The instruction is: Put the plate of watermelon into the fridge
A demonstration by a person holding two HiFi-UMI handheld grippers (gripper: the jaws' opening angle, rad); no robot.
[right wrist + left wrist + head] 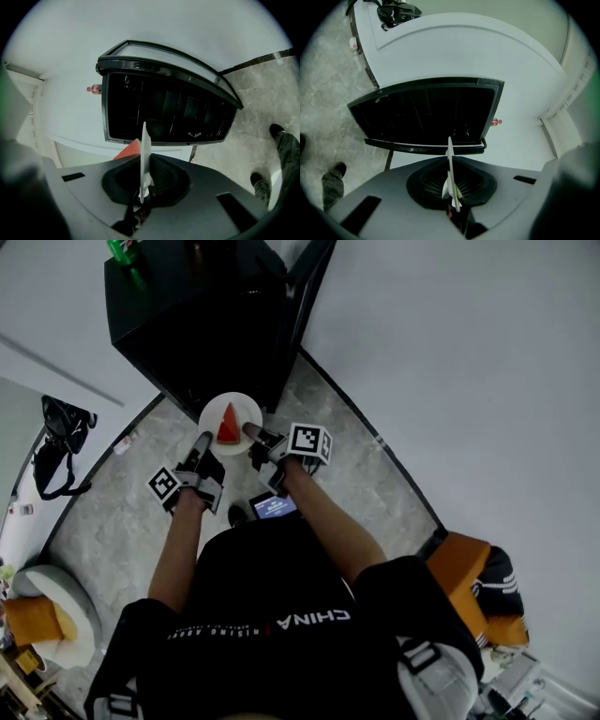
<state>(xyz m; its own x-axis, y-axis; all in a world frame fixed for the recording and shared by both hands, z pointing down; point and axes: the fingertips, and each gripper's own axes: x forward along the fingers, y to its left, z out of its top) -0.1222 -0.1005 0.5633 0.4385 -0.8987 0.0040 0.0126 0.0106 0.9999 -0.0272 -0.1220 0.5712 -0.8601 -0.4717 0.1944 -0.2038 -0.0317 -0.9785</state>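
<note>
1. The black fridge (197, 324) stands right in front of you.
2. You hold the plate (246, 412) just before it (edge-on in both gripper views).
3. Your left gripper (203, 441) and right gripper (252, 431) each clamp its rim.
4. The watermelon (228, 425) lies on it.

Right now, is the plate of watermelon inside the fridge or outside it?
Outside: the plate is short of the black fridge, its rim clamped between left gripper and right gripper.

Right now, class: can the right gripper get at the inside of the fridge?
Probably yes. The fridge looks open just ahead, with nothing between it and the right gripper, which is shut on the rim of the plate.
</note>
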